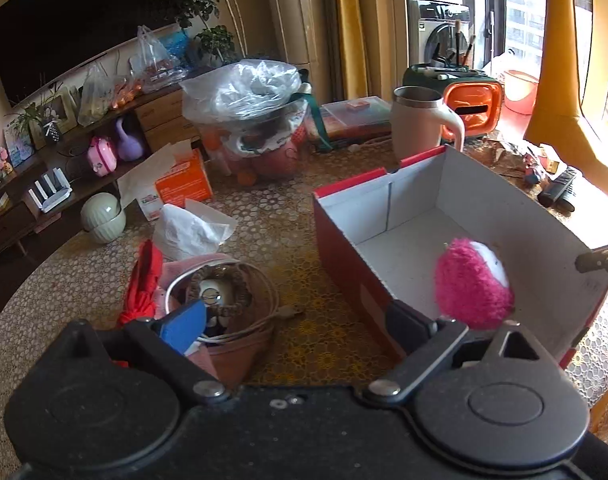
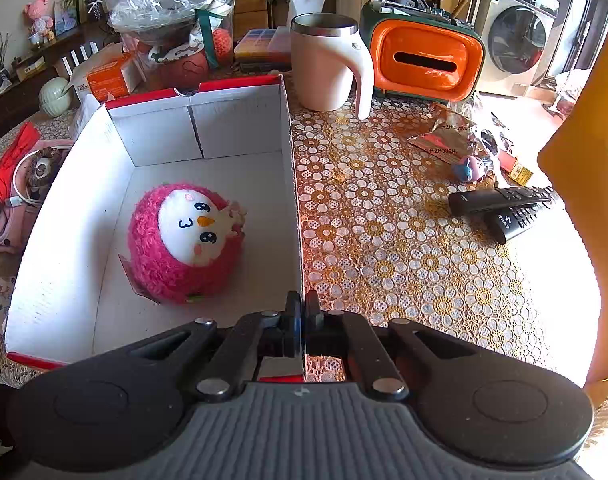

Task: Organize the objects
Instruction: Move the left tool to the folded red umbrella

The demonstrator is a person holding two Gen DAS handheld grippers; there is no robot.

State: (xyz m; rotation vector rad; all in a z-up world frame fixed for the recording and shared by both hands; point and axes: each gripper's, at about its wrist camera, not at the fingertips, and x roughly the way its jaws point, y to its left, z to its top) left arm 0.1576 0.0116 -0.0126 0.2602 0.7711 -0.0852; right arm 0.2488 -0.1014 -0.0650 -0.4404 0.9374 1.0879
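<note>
Right wrist view showing right tongs clamped fully onto the near end of the right wall of the red-and-white box, steadying it on the bench. Pink plush toy lying inside, on the box floor, face up, apart from every wall.

Left wrist view showing left tongs spread wide, gripping nothing, hovering across the box's left wall and the pink pouch beside it. No earlier frame given, so saying nothing about jaw motion.

Judging handling:
- plush: looking light, soft, squashy, fuzzy, not fragile; pinching across the body middle, expecting it to give.
- pouch: looking limp, holding a cable, beads and a small round white item; gripping the fabric rim or scooping the whole thing, else contents spilling.
- 2 remotes, mug: rigid, smooth; taking remotes across the narrow sides.

Hard to read:
- pouch contents half covered by the left blue pad.
- round white item unidentifiable.
- near box edge cut off behind both rigs.
- bright glare washing out the bench's right end.
</note>
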